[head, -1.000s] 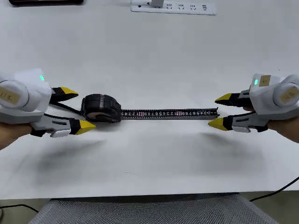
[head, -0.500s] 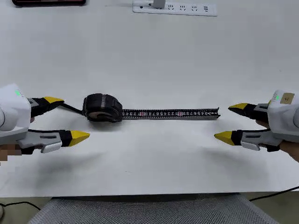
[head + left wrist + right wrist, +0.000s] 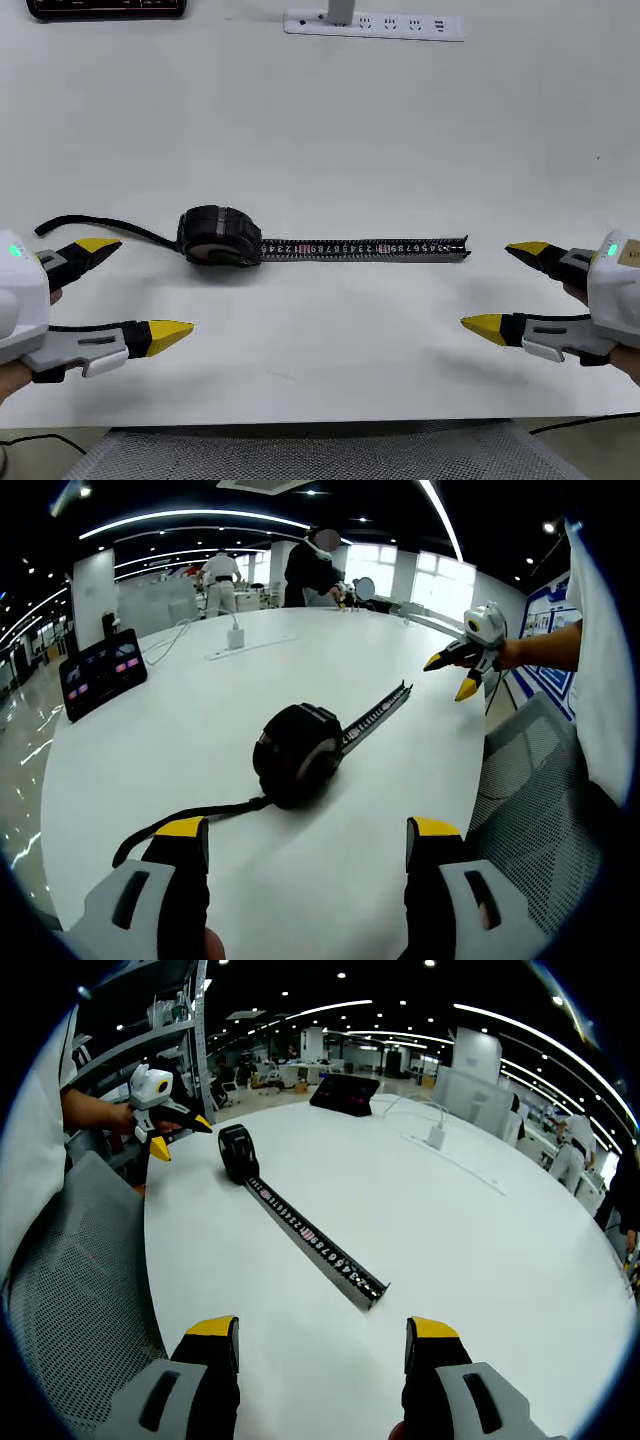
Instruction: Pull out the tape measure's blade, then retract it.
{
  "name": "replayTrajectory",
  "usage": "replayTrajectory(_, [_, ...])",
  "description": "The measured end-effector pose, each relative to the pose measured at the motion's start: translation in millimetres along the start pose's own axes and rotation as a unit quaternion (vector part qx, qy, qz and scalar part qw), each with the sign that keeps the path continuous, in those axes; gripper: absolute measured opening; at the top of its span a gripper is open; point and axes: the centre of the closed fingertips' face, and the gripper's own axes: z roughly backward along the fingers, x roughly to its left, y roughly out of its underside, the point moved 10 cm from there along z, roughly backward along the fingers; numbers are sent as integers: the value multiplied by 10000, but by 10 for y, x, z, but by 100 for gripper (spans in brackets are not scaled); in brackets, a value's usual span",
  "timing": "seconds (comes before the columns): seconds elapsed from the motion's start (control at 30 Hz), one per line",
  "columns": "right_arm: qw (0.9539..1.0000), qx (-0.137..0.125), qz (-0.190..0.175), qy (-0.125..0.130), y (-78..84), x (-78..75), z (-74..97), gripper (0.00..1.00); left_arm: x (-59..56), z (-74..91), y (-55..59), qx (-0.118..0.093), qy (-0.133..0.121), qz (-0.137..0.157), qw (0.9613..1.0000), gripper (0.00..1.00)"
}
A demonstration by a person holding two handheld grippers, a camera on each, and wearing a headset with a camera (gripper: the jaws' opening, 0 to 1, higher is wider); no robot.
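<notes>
A black tape measure (image 3: 218,236) lies on the white table with its blade (image 3: 365,246) pulled out to the right, flat on the surface. A black wrist strap (image 3: 90,225) trails from its left side. My left gripper (image 3: 140,287) is open, down and left of the case and apart from it. My right gripper (image 3: 497,286) is open too, just right of the blade's hook end and clear of it. In the left gripper view the case (image 3: 297,754) sits ahead of the spread jaws. The right gripper view has the blade (image 3: 312,1237) running away toward the case (image 3: 238,1152).
A white power strip (image 3: 373,24) lies at the table's far edge, with a dark tablet (image 3: 105,8) at the far left. A grey mesh chair (image 3: 300,455) sits just below the front edge. People stand far behind the table (image 3: 310,565).
Both grippers have drawn back from the tape measure, outward and toward the front edge. The left no longer flanks the case. The tape measure stays put with its blade out.
</notes>
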Motion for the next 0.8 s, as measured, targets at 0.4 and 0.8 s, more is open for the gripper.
replayTrajectory(0.4, [9996, -216, -160, 79, 82, 130, 51, 72, -84, 143, 135, -44, -9, 89, 10000, 85])
replayTrajectory(0.8, [9994, -200, -265, 123, 217, 190, 39, 87, -100, 143, 178, -71, -64, 293, 9995, 89])
